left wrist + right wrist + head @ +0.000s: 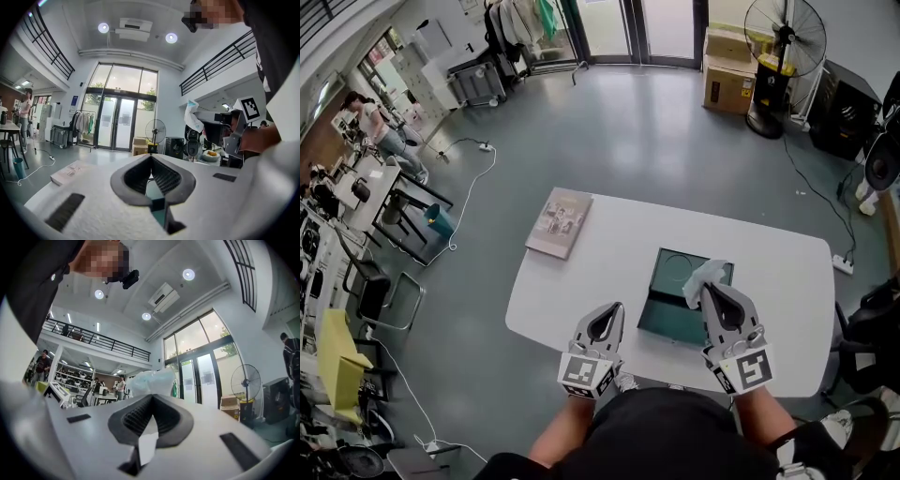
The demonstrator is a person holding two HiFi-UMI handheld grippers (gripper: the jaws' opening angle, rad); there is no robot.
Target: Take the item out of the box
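Note:
A dark green box lies open on the white table, with a round recess showing in its far half. My right gripper is over the box's right side, shut on a white, pale blue soft wrapped item that sticks out past the jaw tips. In the right gripper view the item bulges above the closed jaws. The left gripper view shows the same item held up in the air. My left gripper is near the table's front edge, left of the box, shut and holding nothing.
A flat printed booklet or box lies at the table's far left corner. On the floor behind stand a fan and cardboard boxes. A power strip lies right of the table, and chairs stand to the left.

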